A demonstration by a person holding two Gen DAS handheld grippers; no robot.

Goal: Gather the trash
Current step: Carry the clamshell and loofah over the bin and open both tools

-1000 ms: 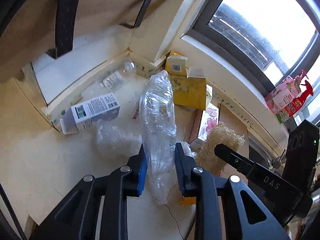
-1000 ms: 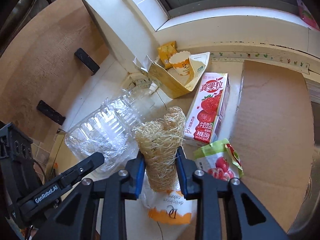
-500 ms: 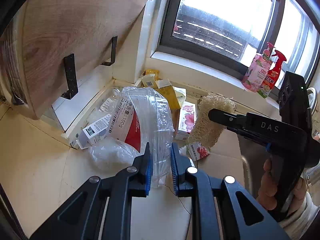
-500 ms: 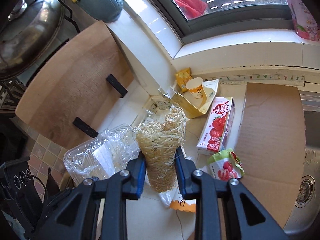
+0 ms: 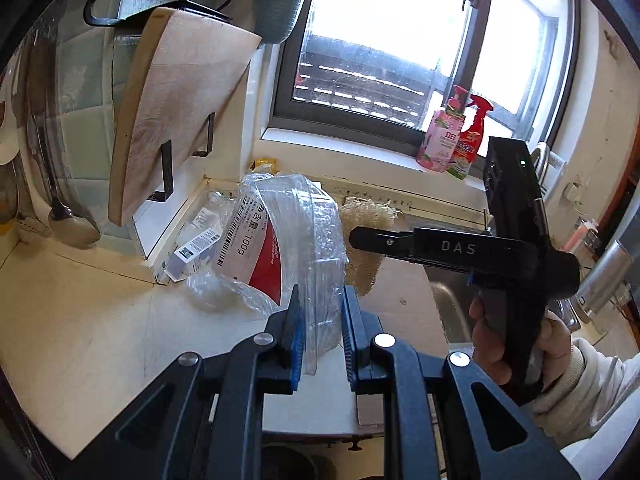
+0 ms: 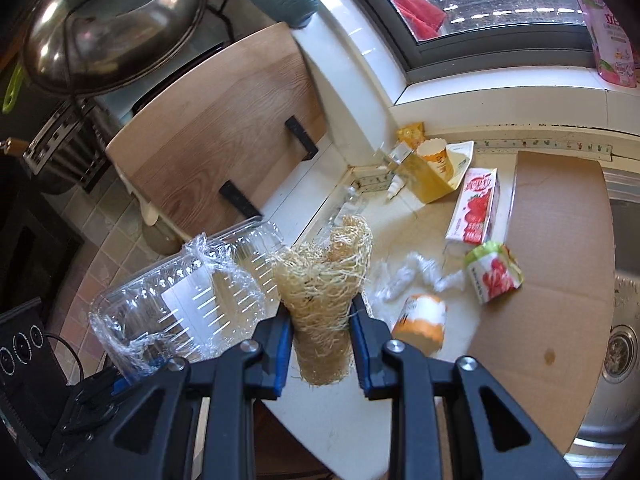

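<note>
- Above the desk (image 6: 340, 420), left claw (image 5: 318, 334) pinches a clear plastic clamshell (image 5: 292, 240).
- Beside that clamshell, right claw (image 6: 320, 328) pinches a loofah (image 6: 324, 280).

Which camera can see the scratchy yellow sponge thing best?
The right wrist view. There the loofah sponge sits right in the middle, pinched in the right gripper, so its stringy fibres show clearly. In the left wrist view the loofah sponge is mostly hidden behind the clear plastic box and the right gripper's finger.
</note>
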